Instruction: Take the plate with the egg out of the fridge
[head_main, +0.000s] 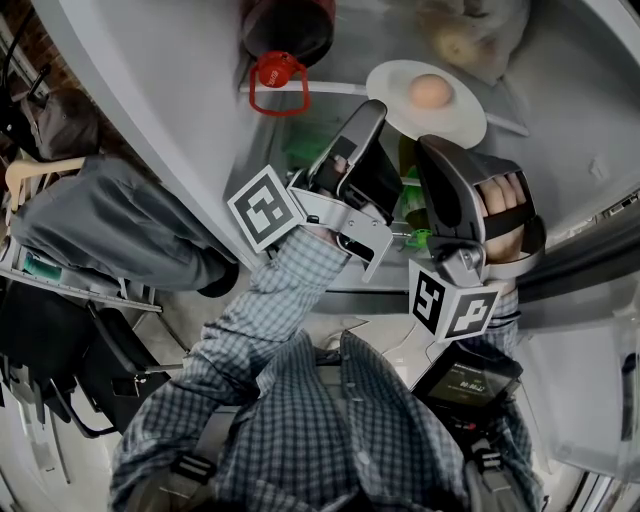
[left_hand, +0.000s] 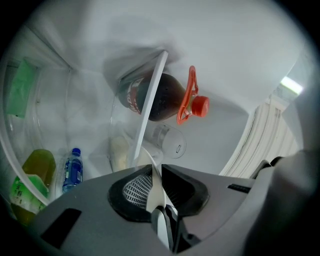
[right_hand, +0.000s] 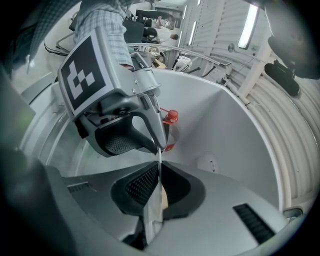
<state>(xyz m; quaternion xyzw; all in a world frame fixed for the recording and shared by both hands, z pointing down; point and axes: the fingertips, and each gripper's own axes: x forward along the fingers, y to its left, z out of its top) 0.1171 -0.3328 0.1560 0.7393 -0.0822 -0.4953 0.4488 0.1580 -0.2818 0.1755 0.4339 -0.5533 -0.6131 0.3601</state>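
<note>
Left tongs (left_hand: 156, 192) are clamped on the thin white rim of the plate (head_main: 458, 124), which runs edge-on up and away from between the jaws in the left gripper view. Right tongs (right_hand: 159, 186) are closed on the same rim, just to the right of the left pair. Both hold the plate's near side. The egg (head_main: 431, 91) sits loose at the plate's middle, just beyond both pairs of tongs, inside the fridge (head_main: 170, 80) and over the shelf edge (head_main: 320, 90). Whether the plate is lifted clear of the shelf cannot be told.

The step in hand appears to be drawing the plate out. It likely calls for keeping both pairs of tongs level and pulling straight back at one pace (any tilt could send the egg rolling). Both grips should be firm, since the rim is thin and could slip.

Beyond the left tongs and to their left is a dark bottle (left_hand: 160, 97) with a red cap (left_hand: 200, 106) and a red loop. Its red-and-white label is too blurred to read. Further left and lower stand a small blue-capped bottle (left_hand: 73, 170) and a green-yellow bottle (left_hand: 35, 175); no lettering on either is legible. The marker cubes (head_main: 265, 210) show black-and-white squares, not words.
</note>
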